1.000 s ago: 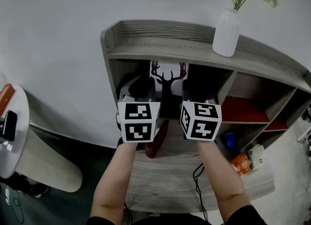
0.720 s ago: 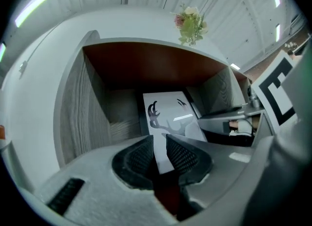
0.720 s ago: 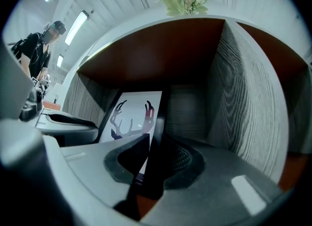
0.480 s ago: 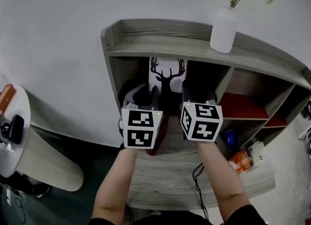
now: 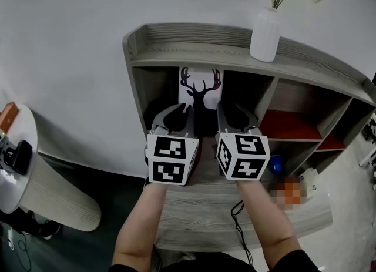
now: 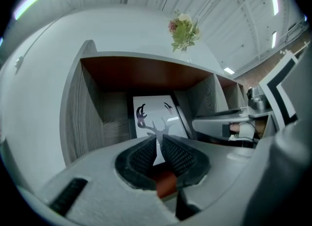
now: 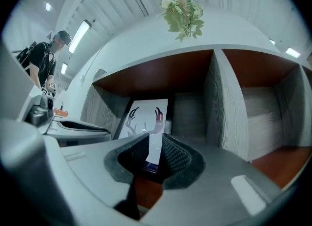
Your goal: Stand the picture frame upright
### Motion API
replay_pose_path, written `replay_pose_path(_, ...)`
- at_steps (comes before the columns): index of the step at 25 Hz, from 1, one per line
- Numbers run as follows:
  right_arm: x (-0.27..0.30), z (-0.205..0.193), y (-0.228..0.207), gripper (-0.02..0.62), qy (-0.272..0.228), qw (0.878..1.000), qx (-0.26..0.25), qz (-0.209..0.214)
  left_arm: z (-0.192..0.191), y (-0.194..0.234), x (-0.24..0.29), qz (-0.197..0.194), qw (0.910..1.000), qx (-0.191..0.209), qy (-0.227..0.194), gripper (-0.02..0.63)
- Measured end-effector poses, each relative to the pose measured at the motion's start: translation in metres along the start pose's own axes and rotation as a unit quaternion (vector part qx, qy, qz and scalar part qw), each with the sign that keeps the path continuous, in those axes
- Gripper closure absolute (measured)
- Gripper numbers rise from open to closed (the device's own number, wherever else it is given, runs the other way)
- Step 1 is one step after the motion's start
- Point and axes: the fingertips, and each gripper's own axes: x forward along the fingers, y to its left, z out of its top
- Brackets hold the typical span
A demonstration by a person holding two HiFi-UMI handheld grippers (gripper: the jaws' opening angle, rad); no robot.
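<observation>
The picture frame (image 5: 201, 90), a white print of a black deer head, stands upright against the back wall of the shelf's left cubby. It also shows ahead in the left gripper view as the frame (image 6: 152, 115) and in the right gripper view as the frame (image 7: 146, 115). My left gripper (image 5: 181, 111) hovers at the cubby's mouth, short of the frame; the left gripper (image 6: 159, 141) is closing to a thin slit with nothing between its pads. My right gripper (image 5: 232, 110) is beside it, and the right gripper (image 7: 155, 141) is open and holds nothing.
The grey wooden shelf unit (image 5: 194, 53) carries a white vase (image 5: 264, 27) of greenery on top. A reddish-brown flat thing (image 5: 195, 150) lies under the left gripper. To the right are a red-floored cubby (image 5: 291, 127) and a blue object (image 5: 276, 165). A round side table (image 5: 23, 171) is far left, and a person (image 7: 46, 59) stands in the distance.
Both grippers have drawn back out of the cubby toward me, so their fingers now show in the head view. The left jaws have narrowed. The frame stays upright.
</observation>
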Motion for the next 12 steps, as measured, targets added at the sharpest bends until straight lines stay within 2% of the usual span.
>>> replay_pose_path(12,-0.025,-0.009,0.015,0.534,-0.003,1.0,0.008,0.01,-0.005,-0.011,-0.022,-0.01,0.9996,-0.022,-0.011,0.598)
